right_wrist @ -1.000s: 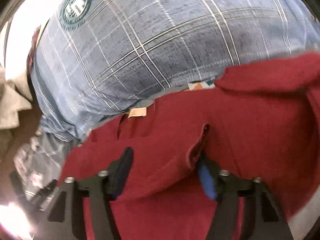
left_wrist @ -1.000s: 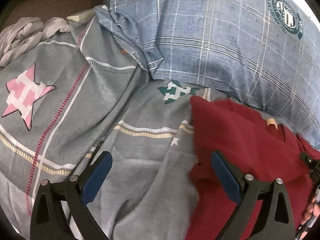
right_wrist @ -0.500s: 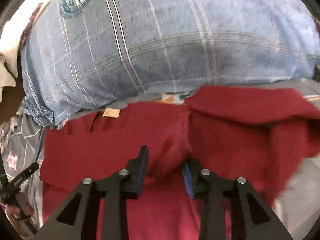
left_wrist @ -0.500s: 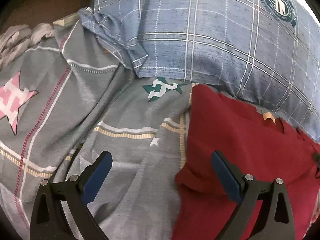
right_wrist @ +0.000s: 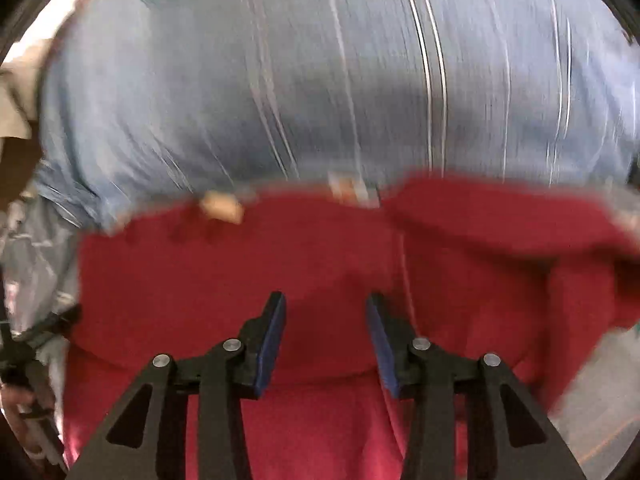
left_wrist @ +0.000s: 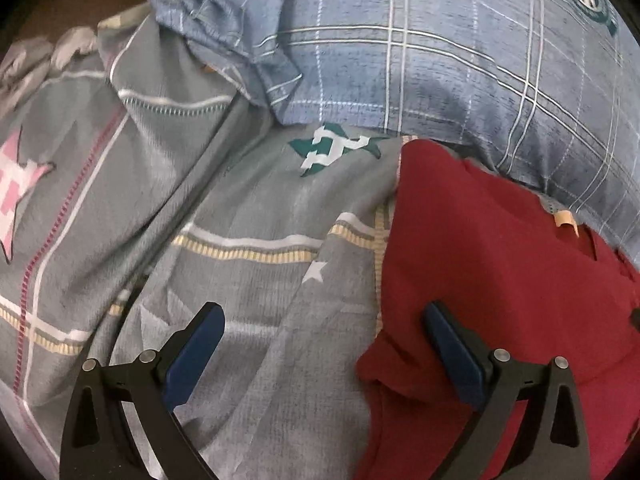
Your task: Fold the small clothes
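Far left at nine o'clock in the left wrist view, a pink star [left_wrist: 18, 184] sits on the grey patterned bedspread [left_wrist: 248, 292], and at ten o'clock a bundle of pale grey cloth [left_wrist: 36, 60] lies crumpled at the edge. Moving across, a teal star [left_wrist: 336, 148] marks the middle, just under the blue checked pillow [left_wrist: 440, 60] that fills twelve to two o'clock. Now the left gripper [left_wrist: 324, 348]: jaws spread wide, nothing between the pads but bare bedspread, its right finger hanging over the near left corner of the red garment [left_wrist: 500, 280]. That garment lies spread on the bed from three to five o'clock, its tan neck label [left_wrist: 564, 218] up near the pillow.

Over to the right wrist view, blurred with motion. The red garment [right_wrist: 240, 280] runs from nine to four o'clock below the pillow [right_wrist: 320, 80], with one flap doubled over at two o'clock. The right gripper [right_wrist: 326, 340] sits low over the middle of the cloth, jaws partly apart and opening, and I see no fabric pinched between the pads, only cloth lying beneath them.

So this looks like the changeover between folds: the right lets go, the left lines up on its side. Next, I'd say, the left needs to drop onto that near corner, close on the edge and carry it across, taking only the red cloth and not the bedspread under it.
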A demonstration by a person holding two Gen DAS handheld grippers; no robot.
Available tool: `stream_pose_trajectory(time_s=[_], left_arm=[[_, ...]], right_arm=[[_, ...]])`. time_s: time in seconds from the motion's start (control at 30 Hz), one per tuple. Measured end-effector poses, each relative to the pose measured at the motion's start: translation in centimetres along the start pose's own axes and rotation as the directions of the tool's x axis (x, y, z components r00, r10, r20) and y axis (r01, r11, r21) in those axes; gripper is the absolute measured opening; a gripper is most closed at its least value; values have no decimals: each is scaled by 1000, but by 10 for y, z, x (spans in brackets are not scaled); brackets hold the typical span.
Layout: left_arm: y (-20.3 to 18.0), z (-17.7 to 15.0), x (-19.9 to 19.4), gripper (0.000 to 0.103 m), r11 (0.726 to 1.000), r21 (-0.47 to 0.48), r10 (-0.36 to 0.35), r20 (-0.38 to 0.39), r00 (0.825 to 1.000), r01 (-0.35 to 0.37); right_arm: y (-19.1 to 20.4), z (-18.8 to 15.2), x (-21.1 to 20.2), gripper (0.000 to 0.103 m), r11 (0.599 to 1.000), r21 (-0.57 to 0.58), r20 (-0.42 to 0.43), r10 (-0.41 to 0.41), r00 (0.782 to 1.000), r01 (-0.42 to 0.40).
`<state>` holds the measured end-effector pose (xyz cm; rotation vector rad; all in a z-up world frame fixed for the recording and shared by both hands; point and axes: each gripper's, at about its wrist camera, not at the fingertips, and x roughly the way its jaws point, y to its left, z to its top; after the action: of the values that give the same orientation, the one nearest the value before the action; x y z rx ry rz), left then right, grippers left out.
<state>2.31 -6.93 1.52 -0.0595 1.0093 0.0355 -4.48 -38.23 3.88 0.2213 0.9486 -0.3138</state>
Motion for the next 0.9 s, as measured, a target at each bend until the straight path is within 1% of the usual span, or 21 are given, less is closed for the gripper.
stream_pose_trajectory(time_s=[0.03,0.07,0.13,0.17,0.2,0.23,0.3,0.33,0.4,0.47,0.5,0.57,0.6,0.63,0.67,0.73,0.77,0.83,0.9], left_arm=[[1,1,-2,99,1000,-6,-9,-2,1000,9],[2,2,-3,99,1000,-6,-10,2,1000,10],[5,5,-8,99,1000,-1,2,21,1000,-2],[6,5,-10,99,1000,-2,7,28,1000,-6],[8,5,-11,99,1000,-5,6,31,999,-6],[9,4,-12,99,1000,-7,7,31,999,-7],[12,2,-14,99,1000,-12,20,28,999,-19],[13,2,-14,99,1000,-14,25,28,999,-24],[16,2,-14,99,999,-24,33,23,999,-32],[18,3,-13,99,999,-31,30,16,999,-29],[18,4,-12,99,999,-31,33,14,999,-32],[16,5,-8,99,999,-23,37,7,999,-36],[16,5,-6,99,999,-20,38,4,999,-38],[15,5,-4,99,999,-15,42,-2,999,-42],[14,4,-3,99,999,-13,42,-4,999,-42],[14,4,-2,99,999,-13,41,-4,999,-41],[14,4,-2,99,999,-13,40,-4,999,-40],[15,5,-6,99,999,-16,32,4,999,-32],[15,6,-10,99,999,-17,30,20,999,-30]], right_arm=[[3,-1,-6,46,1000,-6,26,2,1000,-2],[8,1,-10,47,1000,-5,24,1,1000,-1],[25,5,-21,47,997,-18,54,75,996,-75],[42,8,-26,47,991,-51,69,127,989,-124],[56,11,-26,47,984,-83,65,162,985,-156],[74,15,-22,47,971,-119,49,216,975,-209],[107,20,-10,46,935,-147,10,329,944,-324],[125,22,-1,45,914,-149,-15,379,925,-377],[159,25,16,43,885,-168,-59,431,900,-435],[197,28,33,43,867,-219,-93,438,894,-448],[209,28,37,43,861,-233,-103,440,892,-452],[236,29,51,43,843,-258,-136,453,881,-473],[249,30,63,42,843,-269,-155,440,884,-466],[259,29,74,40,853,-283,-171,405,898,-438],[266,30,81,39,863,-293,-178,375,910,-412],[277,27,88,39,865,-332,-155,344,926,-377],[280,27,88,38,865,-342,-156,334,929,-368],[277,26,80,39,862,-344,-162,336,928,-372],[261,22,60,40,863,-336,-148,347,926,-377]])
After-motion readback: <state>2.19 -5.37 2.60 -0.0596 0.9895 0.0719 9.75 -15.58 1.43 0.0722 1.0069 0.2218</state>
